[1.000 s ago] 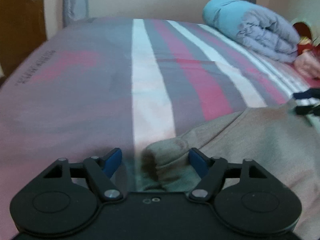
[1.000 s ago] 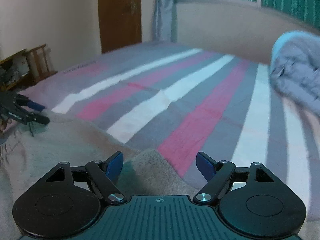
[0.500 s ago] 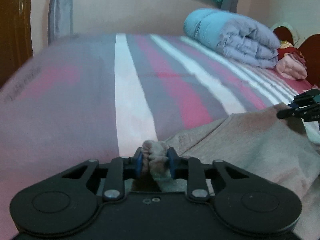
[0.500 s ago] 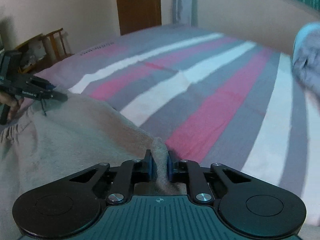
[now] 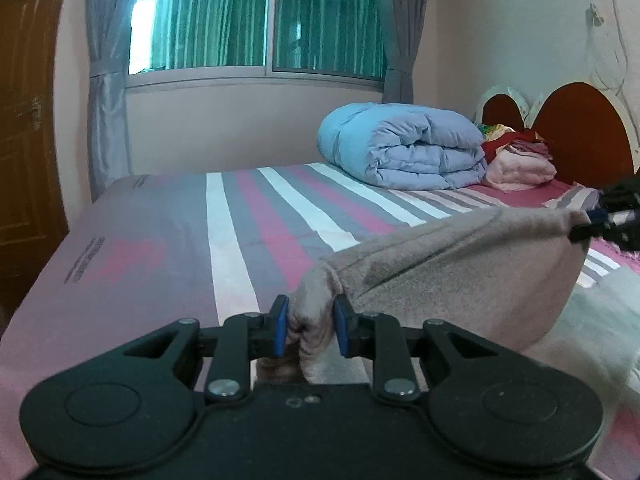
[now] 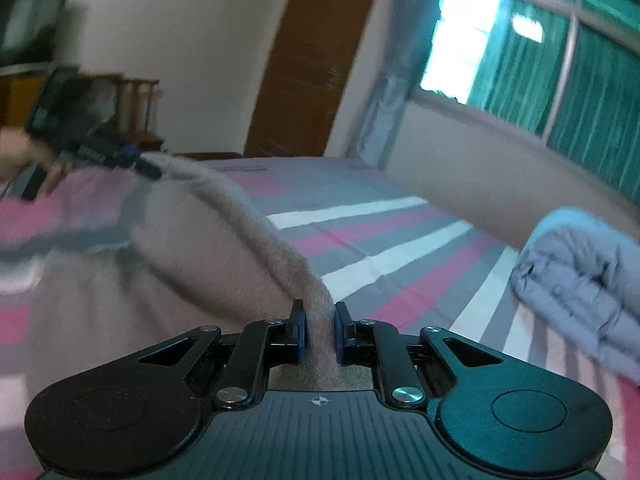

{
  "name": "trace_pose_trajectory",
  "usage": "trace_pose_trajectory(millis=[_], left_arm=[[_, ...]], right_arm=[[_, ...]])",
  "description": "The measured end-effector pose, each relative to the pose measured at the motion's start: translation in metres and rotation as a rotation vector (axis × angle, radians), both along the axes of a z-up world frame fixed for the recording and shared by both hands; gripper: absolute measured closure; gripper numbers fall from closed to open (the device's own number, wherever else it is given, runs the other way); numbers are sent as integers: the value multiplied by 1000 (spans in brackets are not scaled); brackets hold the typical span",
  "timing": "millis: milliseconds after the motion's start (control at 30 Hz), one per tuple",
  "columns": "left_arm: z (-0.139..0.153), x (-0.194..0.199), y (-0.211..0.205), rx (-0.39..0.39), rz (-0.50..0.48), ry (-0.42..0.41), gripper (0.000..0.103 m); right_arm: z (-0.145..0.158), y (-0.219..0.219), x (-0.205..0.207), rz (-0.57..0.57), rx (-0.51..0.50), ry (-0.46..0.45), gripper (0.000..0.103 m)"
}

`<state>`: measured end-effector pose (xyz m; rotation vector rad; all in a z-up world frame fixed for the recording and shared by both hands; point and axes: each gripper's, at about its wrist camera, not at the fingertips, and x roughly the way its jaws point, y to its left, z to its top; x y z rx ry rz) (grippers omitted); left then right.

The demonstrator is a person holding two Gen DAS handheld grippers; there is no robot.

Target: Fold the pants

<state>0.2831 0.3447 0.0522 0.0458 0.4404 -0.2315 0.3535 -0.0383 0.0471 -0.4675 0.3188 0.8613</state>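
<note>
- Left wrist view, far left: a brown door (image 5: 24,128) runs down the edge of the frame, with a grey curtain (image 5: 106,80) and a green-screened window (image 5: 256,20) beside it.
- Lower centre: the left gripper (image 5: 308,326) has its blue pads (image 5: 281,326) clamped on a bunched corner of the beige pants (image 5: 460,272).
- From that grip the pants stretch up and to the right, lifted off the striped bed sheet (image 5: 248,232), which fills the middle of the frame.
- Upper right of centre: a folded blue comforter (image 5: 404,148) lies on the bed, just beside a pile of pink and red clothes (image 5: 520,160) and a headboard (image 5: 580,120).
- Right edge: the right gripper (image 5: 588,226) pinches the other end of the pants.
- Right wrist view, blurred, upper left: a hand (image 6: 24,156) carries the left gripper (image 6: 148,168), closed on the cloth end.
- Lower centre: the right gripper (image 6: 319,332) has its pads (image 6: 300,332) pressed on a fold of the pants (image 6: 224,216), which rise to the upper left.
- Right edge: the comforter (image 6: 580,272) rests on the sheet (image 6: 400,248).
</note>
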Motion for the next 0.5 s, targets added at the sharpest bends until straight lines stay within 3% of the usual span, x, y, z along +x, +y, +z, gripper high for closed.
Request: trace_pose_trajectory(millis=[233,267,333,367,500], left_arm=[[-48,-66,-13,-24,49,91,89],[-54,-72,-14,-30,69,105,85],[-64,-83,-17,-71,112,149,79],[-67,-89,-19,-76,136,168,79],[-72,-117,-16,-126,247,201,77]], right_arm=[[-60,-5,-105,-28,-93,-33,89],[-70,-8,-112,-44,-99,-37,89],[-91,-10,-125,-70,-117,-26,73],[-101,-10,-131,-95,-139,-20,60],[-104,-34,-152,-154,-50,52,59]])
